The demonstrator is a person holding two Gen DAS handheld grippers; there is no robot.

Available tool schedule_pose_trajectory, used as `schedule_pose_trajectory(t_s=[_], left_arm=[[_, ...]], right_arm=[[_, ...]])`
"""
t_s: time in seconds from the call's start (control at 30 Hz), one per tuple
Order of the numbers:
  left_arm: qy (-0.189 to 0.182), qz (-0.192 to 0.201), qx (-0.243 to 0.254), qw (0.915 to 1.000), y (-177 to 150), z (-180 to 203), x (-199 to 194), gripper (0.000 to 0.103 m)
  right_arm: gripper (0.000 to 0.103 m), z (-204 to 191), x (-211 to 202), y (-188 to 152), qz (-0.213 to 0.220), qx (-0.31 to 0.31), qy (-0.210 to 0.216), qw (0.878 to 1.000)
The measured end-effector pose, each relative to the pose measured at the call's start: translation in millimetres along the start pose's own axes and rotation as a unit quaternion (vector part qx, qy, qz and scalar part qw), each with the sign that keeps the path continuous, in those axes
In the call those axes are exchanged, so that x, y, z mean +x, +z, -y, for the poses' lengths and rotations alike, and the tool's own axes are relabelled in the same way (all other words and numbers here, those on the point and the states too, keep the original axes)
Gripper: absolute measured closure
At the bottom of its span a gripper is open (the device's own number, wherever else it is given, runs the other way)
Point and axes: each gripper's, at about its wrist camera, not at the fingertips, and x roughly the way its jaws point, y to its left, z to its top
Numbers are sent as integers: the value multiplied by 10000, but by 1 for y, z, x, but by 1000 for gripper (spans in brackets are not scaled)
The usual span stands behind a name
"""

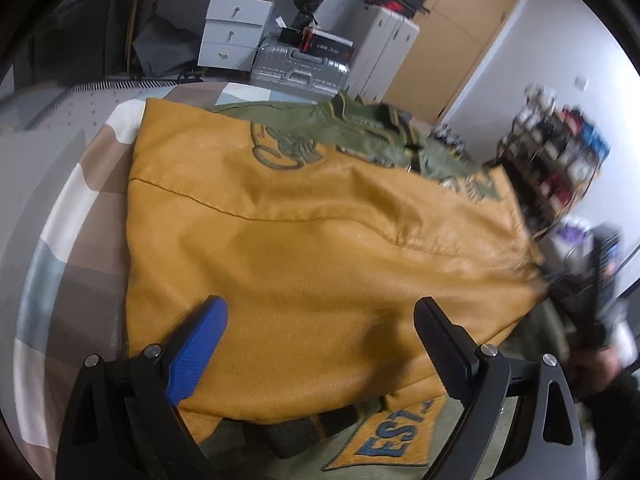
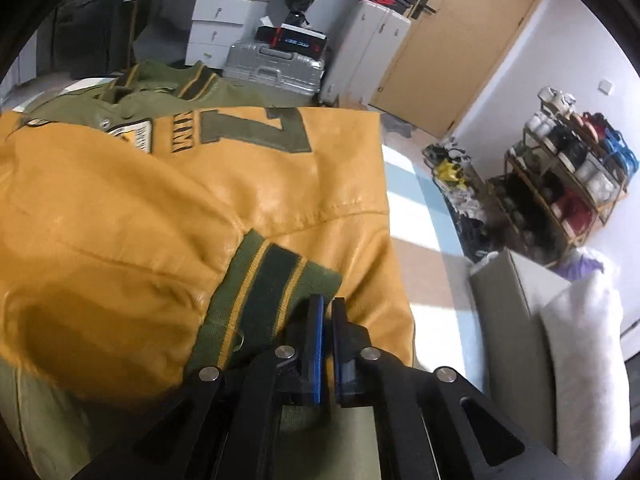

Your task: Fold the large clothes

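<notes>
Leftmost, the left tool hovers wide apart over the mustard-yellow leather and olive varsity jacket, spread on a striped bed; the right tool is closed (nothing visibly between its pads) beside the green ribbed cuff.

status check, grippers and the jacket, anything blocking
Left gripper open above yellow leather sleeve. Right gripper shut at green striped knit cuff; grip unclear. Olive and yellow varsity jacket lies on bed, sleeves folded across. Nothing blocking.
</notes>
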Motion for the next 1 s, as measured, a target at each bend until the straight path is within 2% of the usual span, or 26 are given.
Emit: schedule_pose_trajectory(t_s=[0.07,0.1,0.17,0.2,0.23,0.27,0.33,0.4,0.43,0.47,0.5,0.53,0.6,0.7,0.77,0.8,0.83,0.87,0.9,0.93,1.0], left_arm=[[386,-76,428,9983,-3,11,5,12],[538,-101,593,9967,-6,16,7,11],[731,-135,831,9938,-8,20,10,11],[762,-131,877,9931,-9,20,10,11],[785,-131,904,9927,-9,19,10,11],[804,-129,920,9924,-9,18,9,11],[885,-109,969,9913,-10,19,10,11],[935,-95,994,9906,-11,21,11,10],[951,-89,995,9904,-11,20,11,10],[963,-77,984,9904,-12,21,10,9],[982,-65,960,9905,-13,22,9,8],[1019,-69,933,9904,-12,22,10,6],[1105,-110,861,9901,-9,22,13,1],[1164,-148,848,9895,-8,22,13,1],[1233,-145,832,9888,-8,25,9,1],[1219,-178,747,9896,-7,27,2,4],[1060,-70,637,9923,-8,31,-11,5],[756,94,584,9954,-7,37,-23,5],[504,202,603,9967,-4,47,-34,4],[457,161,717,9963,0,59,-38,4],[566,-94,1036,9930,10,84,-31,4]], right_arm=[[98,7,-23,4,147,338,293,9989],[92,7,-32,7,247,431,441,9978],[72,0,-62,13,678,484,772,9935],[52,-7,-69,16,797,437,876,9920],[44,-19,-74,18,891,354,1060,9897],[45,-27,-75,19,918,288,1168,9885],[46,-51,-58,21,643,36,1399,9881],[46,-73,-24,14,-40,-82,1471,9891],[45,-80,-16,9,-62,-169,1355,9906],[45,-85,-22,7,165,-305,1198,9922],[45,-87,-23,7,116,-400,1157,9924],[47,-86,-30,7,84,-467,1185,9918],[48,-69,-48,4,284,-143,1598,9866],[45,-31,-71,-12,544,784,2197,9709],[44,-8,-78,-32,634,1361,2761,9493],[40,-1,-83,-44,761,1558,3034,9369],[27,7,-88,-57,885,1701,3188,9282],[21,12,-91,-67,1014,1820,3249,9225],[18,15,-92,-74,1160,1901,3274,9183],[18,21,-92,-85,1397,1984,3366,9099],[18,30,-87,-96,1561,2239,3572,8933]])
